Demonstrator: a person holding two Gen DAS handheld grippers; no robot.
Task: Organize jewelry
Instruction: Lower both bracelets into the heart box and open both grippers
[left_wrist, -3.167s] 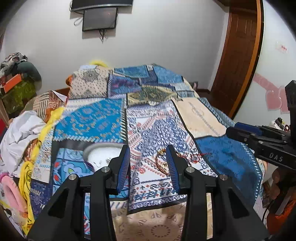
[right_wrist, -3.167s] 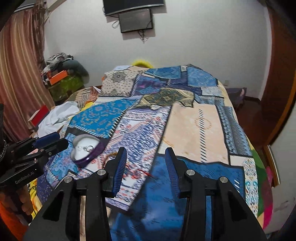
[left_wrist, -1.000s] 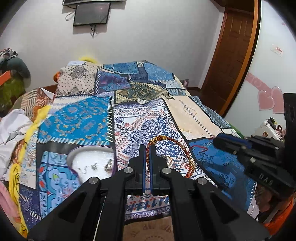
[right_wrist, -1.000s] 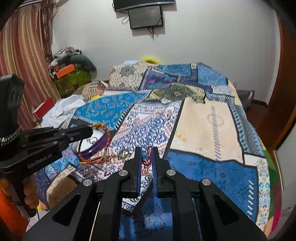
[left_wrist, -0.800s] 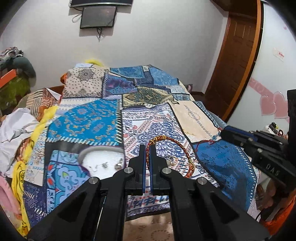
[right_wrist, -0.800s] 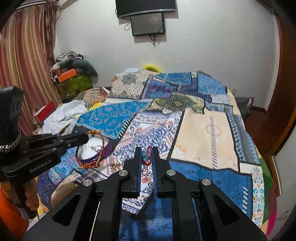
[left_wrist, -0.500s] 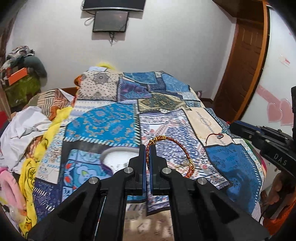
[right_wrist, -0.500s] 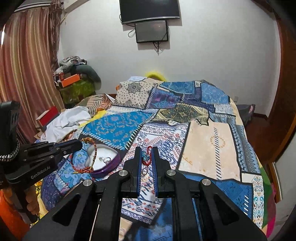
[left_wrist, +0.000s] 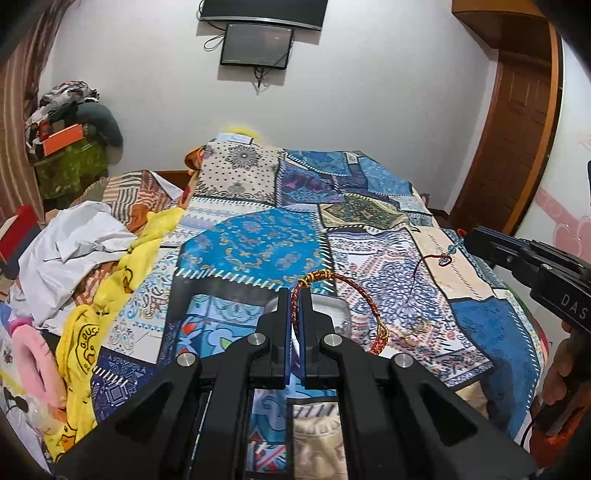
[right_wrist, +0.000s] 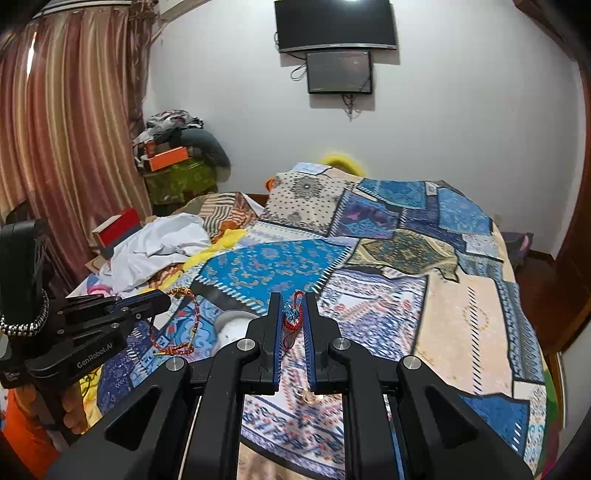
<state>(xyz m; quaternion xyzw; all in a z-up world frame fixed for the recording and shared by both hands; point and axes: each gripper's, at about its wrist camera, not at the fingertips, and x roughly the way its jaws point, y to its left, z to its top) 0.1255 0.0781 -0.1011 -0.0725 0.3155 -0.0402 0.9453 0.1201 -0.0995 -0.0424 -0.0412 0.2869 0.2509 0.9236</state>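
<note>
My left gripper (left_wrist: 295, 295) is shut on a red-and-gold braided bracelet (left_wrist: 364, 295) and holds it in the air above the bed. The bracelet also hangs from it in the right wrist view (right_wrist: 184, 325). My right gripper (right_wrist: 292, 301) is shut on a thin red cord bracelet with blue beads (right_wrist: 291, 317); it shows in the left wrist view too (left_wrist: 439, 256). A white heart-shaped jewelry dish (left_wrist: 332, 314) lies on the bedspread just behind the left fingers. Small gold pieces (left_wrist: 413, 332) lie loose on the spread, also below the right gripper (right_wrist: 308, 395).
The patchwork bedspread (left_wrist: 258, 251) covers the bed. White and yellow clothes (left_wrist: 81, 251) pile up on the bed's left side. A wooden door (left_wrist: 517, 140) stands at the right, a wall screen (left_wrist: 256, 44) at the back.
Both grippers closed on their bracelets and lifted them off the bedspread. Over the last second both have risen further and the left one drifted over the white dish.
</note>
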